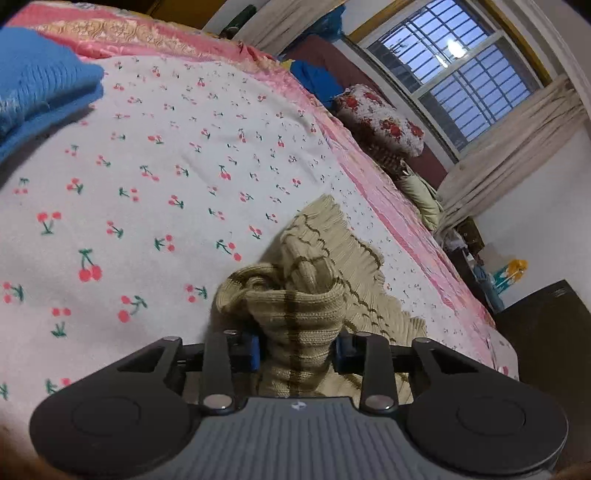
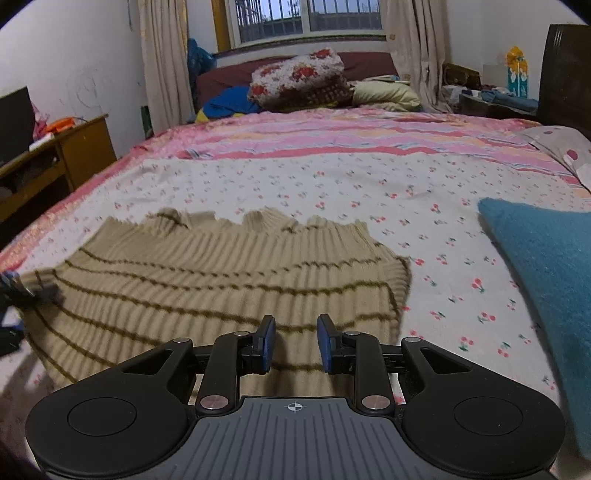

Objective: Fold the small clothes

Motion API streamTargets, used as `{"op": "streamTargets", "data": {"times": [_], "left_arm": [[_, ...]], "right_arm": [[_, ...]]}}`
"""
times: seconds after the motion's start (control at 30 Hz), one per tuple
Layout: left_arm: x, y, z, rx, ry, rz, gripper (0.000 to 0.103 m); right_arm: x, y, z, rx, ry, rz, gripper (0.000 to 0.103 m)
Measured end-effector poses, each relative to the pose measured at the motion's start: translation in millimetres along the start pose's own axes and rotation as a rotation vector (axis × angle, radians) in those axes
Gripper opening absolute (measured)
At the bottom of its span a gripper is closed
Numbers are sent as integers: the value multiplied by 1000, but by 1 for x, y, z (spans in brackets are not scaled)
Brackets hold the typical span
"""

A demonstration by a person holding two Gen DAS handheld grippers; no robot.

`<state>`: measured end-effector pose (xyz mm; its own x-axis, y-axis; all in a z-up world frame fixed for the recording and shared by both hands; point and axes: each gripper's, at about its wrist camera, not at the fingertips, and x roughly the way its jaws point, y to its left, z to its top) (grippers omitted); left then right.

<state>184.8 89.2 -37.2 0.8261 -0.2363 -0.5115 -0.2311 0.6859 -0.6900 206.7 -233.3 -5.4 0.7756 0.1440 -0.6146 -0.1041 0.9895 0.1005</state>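
Left gripper (image 1: 297, 349) pinching ribbed beige knit sweater (image 2: 221, 273), bunched

The left wrist view sits low and close over the bed, tilted, looking along the left gripper (image 1: 297, 350) across the cherry-print sheet (image 1: 147, 155) toward the barred window (image 1: 454, 70) at upper right. A bunched beige striped sweater (image 1: 295, 306) fills its near foreground between the blue pads.

The right wrist view looks level, from slightly higher, down the bed's length over the right gripper (image 2: 295, 345) to the window (image 2: 306, 18) straight ahead.

Both views share the sweater (image 2: 207, 273), the cherry sheet (image 2: 369, 192), a blue knit (image 1: 37, 81) (image 2: 546, 273), the floral pillow (image 1: 380, 118) (image 2: 299, 77) and the curtains (image 1: 509, 147) (image 2: 162, 62). The left gripper (image 2: 22, 295) appears at the right view's left edge.
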Motion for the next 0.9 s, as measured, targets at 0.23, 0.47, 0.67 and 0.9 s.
{"op": "streamTargets", "data": {"times": [0.23, 0.47, 0.67, 0.9], "left_arm": [[-11, -31, -1, 63, 18, -156, 18], [-2, -115, -37, 297, 131, -369, 18], [28, -146, -89, 469, 291, -373, 18], [31, -148, -112, 531, 330, -330, 18]], "right_arm": [[22, 20, 7, -40, 39, 23, 26], [11, -4, 12, 85, 20, 84, 26], [3, -68, 14, 358, 14, 189, 27], [30, -107, 16, 570, 103, 461, 55]]}}
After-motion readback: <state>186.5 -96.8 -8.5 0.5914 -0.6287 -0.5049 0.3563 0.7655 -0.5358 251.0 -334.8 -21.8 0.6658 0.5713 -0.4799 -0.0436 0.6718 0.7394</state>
